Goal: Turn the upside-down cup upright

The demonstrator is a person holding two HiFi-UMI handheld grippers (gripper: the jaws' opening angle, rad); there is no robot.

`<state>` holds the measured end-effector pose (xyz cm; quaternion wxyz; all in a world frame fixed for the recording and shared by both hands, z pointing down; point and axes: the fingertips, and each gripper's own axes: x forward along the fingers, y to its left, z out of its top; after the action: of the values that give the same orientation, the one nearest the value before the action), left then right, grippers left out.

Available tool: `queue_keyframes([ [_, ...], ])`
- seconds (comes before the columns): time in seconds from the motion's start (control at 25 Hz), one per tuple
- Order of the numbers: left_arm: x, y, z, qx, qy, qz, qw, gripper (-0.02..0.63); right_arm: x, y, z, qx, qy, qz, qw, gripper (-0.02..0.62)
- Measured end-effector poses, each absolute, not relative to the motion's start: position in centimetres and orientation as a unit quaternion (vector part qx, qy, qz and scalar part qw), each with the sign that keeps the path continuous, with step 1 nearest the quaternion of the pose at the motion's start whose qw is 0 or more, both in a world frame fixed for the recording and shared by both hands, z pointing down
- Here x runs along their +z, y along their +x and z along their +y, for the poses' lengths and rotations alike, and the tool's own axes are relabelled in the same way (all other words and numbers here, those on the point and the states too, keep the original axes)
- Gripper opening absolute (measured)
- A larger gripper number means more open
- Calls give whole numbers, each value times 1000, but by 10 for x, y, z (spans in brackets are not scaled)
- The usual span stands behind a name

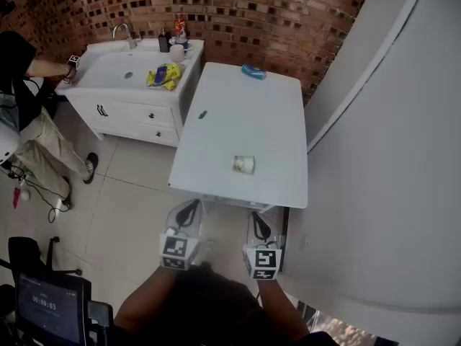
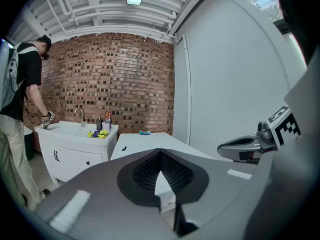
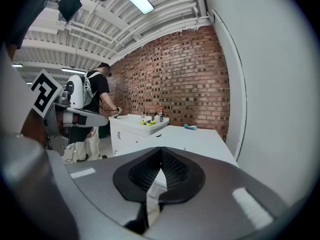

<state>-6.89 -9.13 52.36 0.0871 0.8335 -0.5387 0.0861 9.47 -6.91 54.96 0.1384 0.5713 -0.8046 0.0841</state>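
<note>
Head view: the desk [image 1: 238, 99] is seen steeply from above. Both grippers are held short of its near edge, over the floor tiles, and nothing is touched by either.
Cup: the cup [image 1: 243, 164] is set close to the desk's near edge, a little right of the middle. It stands alone with bare surface all round. At this size it cannot be settled whether its mouth faces down.
Left gripper: the left gripper [image 1: 190, 206] is seen in its own view with the jaws closed tip to tip and nothing between them. It is pointed slightly downward toward the desk.
Right gripper: the right gripper [image 1: 258, 220] is likewise closed and empty, as its own view shows. It is the nearer of the two to the cup.
Reason for the hold: the pair is judged to be kept low, level and side by side as a rest pose, so that the cup is faced squarely before any reach.
Other things: a blue object [image 1: 253, 71] lies by the far edge, and a small dark item [image 1: 203, 114] lies toward the left edge. Both are well apart from the cup.
Progress: the task is judged not yet started.
Next move: the jaws would have to be parted before the cup could be taken.
</note>
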Motion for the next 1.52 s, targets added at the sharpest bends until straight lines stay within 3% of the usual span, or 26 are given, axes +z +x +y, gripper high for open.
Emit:
queue_keyframes([
  [0.8,533,-85,-200,73,849,-517,83,-5,569,92,-160,122,610,-768,154,14],
  [1.52,552,-53,-257,90,854,-503,95,-5,601,118,-204,163,611,-755,173,14],
])
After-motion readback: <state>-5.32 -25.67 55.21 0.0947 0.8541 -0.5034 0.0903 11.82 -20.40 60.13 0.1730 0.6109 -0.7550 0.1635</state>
